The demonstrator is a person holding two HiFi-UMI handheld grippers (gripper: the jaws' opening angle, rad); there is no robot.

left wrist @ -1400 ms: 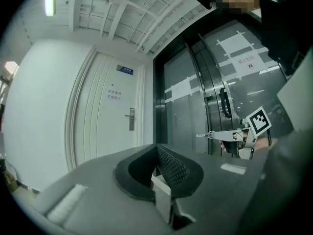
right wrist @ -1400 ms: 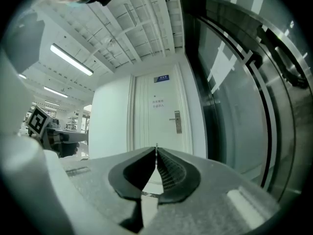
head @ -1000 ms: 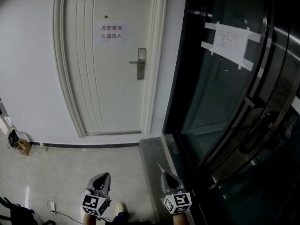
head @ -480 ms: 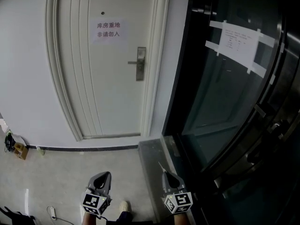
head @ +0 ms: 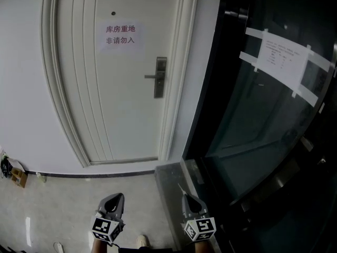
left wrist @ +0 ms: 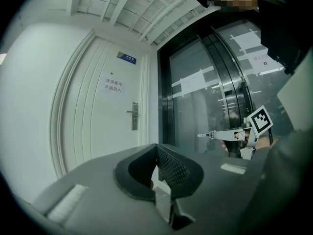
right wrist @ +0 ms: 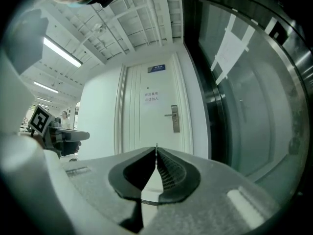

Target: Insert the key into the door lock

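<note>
Two grippers hang well below the door lock (head: 159, 78), apart from it. The right gripper (head: 190, 200), below and a little right of the lock, has its jaws pressed together on the key (head: 181, 188), whose thin blade juts past the tips toward the lock. The left gripper (head: 116, 199), below and left of the lock, has its jaws closed tip to tip and holds no object. The lock is a metal plate with a lever pointing left, set near the right edge of a white door (head: 105, 109). Up and left of the lock a paper notice (head: 120, 36) is stuck on the door. Right of the lock stands a dark glass door (head: 247, 120) bearing a taped sheet (head: 284, 62).
</note>
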